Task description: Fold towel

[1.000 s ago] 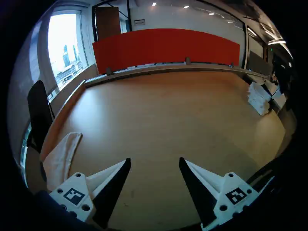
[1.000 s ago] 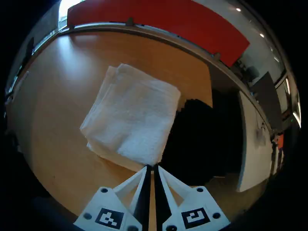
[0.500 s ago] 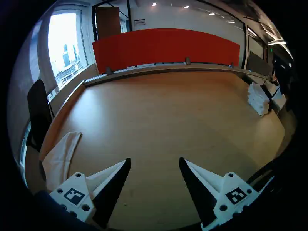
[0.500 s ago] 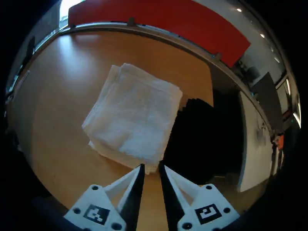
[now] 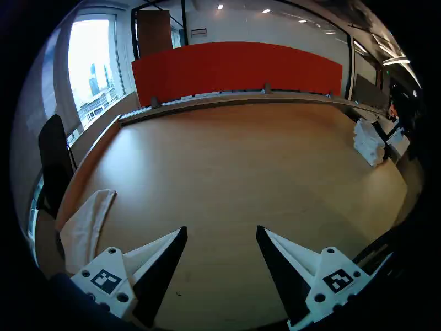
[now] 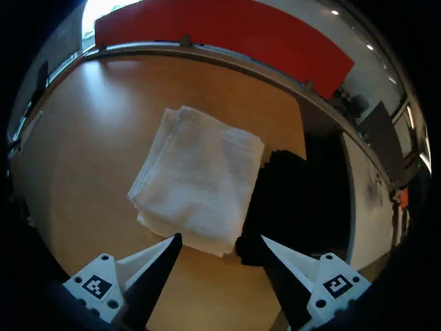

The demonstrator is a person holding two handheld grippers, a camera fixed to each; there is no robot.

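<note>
Both gape wide, empty: left claw [image 5: 221,228], right claw [image 6: 220,237] near the towel [image 6: 201,176].

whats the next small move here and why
Probably swing the left gripper toward the loose towel lying at the table edge. The folded towel lies flat and apart from the right gripper, whose jaws stand open, so that one looks done. The left gripper is open too and holds nothing.
</note>
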